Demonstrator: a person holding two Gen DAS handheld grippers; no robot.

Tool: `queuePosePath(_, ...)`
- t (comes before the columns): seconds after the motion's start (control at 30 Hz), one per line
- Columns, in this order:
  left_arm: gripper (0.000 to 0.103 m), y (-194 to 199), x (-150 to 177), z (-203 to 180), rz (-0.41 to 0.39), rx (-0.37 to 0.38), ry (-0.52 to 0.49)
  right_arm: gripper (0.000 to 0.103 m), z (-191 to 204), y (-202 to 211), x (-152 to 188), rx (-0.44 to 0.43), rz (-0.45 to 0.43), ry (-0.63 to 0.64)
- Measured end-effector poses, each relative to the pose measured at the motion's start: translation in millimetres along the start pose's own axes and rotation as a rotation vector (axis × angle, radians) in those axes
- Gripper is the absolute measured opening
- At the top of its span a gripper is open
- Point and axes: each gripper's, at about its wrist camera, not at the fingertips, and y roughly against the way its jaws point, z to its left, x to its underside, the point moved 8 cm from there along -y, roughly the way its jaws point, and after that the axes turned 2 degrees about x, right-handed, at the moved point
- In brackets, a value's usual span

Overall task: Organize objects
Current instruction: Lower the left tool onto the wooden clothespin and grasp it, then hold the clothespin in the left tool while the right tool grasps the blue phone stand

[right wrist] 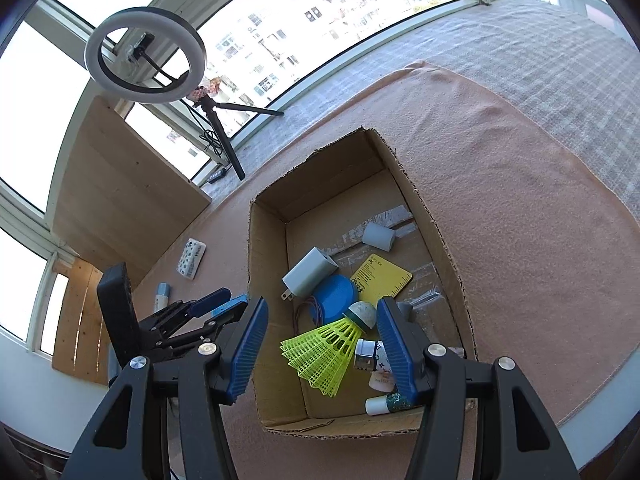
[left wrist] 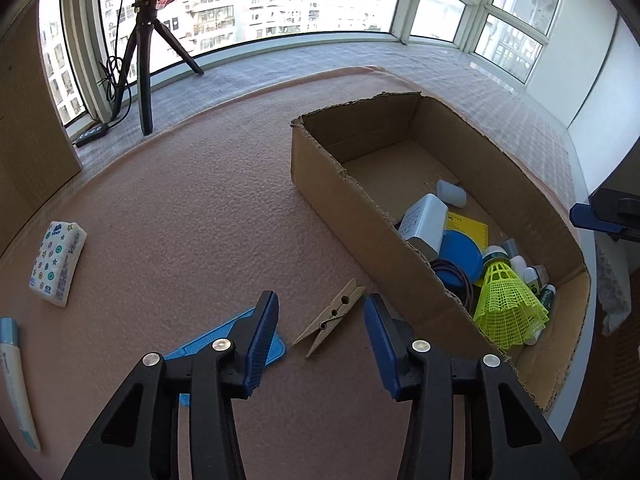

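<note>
Reaching for the clothespin, which lies on the worktop just beside the cardboard box, the left tongs straddle it, released. The right tongs hover empty over the box; next, I judge, the left pair must clench and lift the pin into the box.

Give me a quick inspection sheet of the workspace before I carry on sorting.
Surface: pink felt mat over a checked cloth.
Job's things: open brown cardboard box holding a neon-yellow plastic shuttlecock, white charger block, blue round lid, yellow card; outside it, a wooden clothespin, flat blue plastic piece, patterned tissue pack, white tube.
Clutter: small bottles in the box's near corner.
Grippers: left gripper open, astride the clothespin, not touching; right gripper open above the box, empty.
Cables: black lead with inline switch by the tripod.
Surroundings: ring light on black tripod, windows, wooden boards.
</note>
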Motion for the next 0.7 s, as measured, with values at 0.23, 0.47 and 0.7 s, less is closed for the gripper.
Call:
queuePosePath(0.23,0.033,-23,4,-9,0.04,-0.01,-0.033,0.053,-14,10,5,0.009,-0.002,-0.024)
queuePosePath(0.47,0.014,-25,8,-6,0.04,-0.027,0.0,0.053,-11,11,7,0.003,0.001,-0.022)
queuePosePath(0.7,0.013,-11,27,12,0.024,-0.029,0.087,0.053,21,3,9,-0.037,0.02,0.046)
